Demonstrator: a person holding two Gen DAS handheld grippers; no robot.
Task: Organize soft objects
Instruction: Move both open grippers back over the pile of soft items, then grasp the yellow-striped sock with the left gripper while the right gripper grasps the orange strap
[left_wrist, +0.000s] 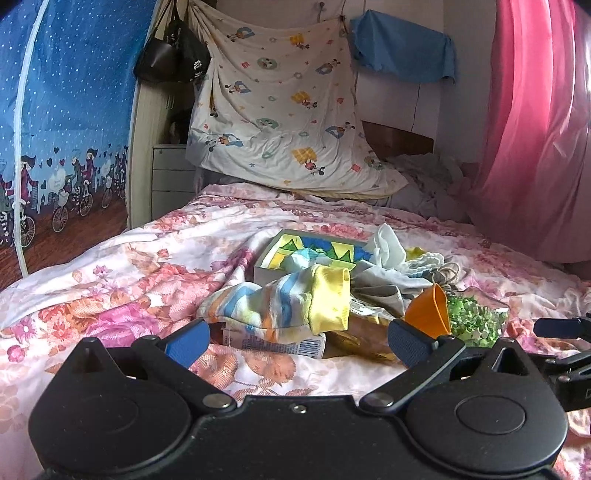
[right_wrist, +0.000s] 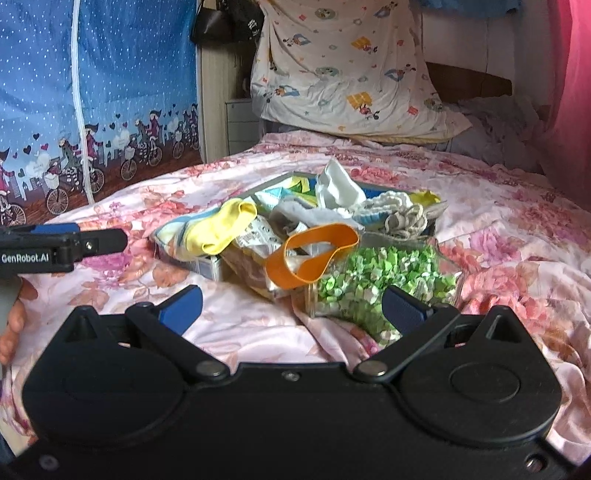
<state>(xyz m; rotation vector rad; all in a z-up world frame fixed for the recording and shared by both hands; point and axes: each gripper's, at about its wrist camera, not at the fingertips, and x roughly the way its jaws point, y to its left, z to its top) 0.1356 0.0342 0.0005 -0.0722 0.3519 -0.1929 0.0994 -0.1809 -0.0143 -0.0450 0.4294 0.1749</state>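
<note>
The soft things lie heaped on the bedspread (left_wrist: 147, 280), likely tipped out for sorting: a striped sock (left_wrist: 280, 302) drapes over a box (left_wrist: 266, 266), an orange band (right_wrist: 312, 254) beside it. The left gripper (left_wrist: 295, 338) and the right gripper (right_wrist: 291, 306) both hang spread wide and empty, just short of the heap, touching nothing.

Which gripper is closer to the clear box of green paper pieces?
Right. The right gripper is open directly before the clear box; the left gripper faces the striped sock, with the box off to its right.
</note>
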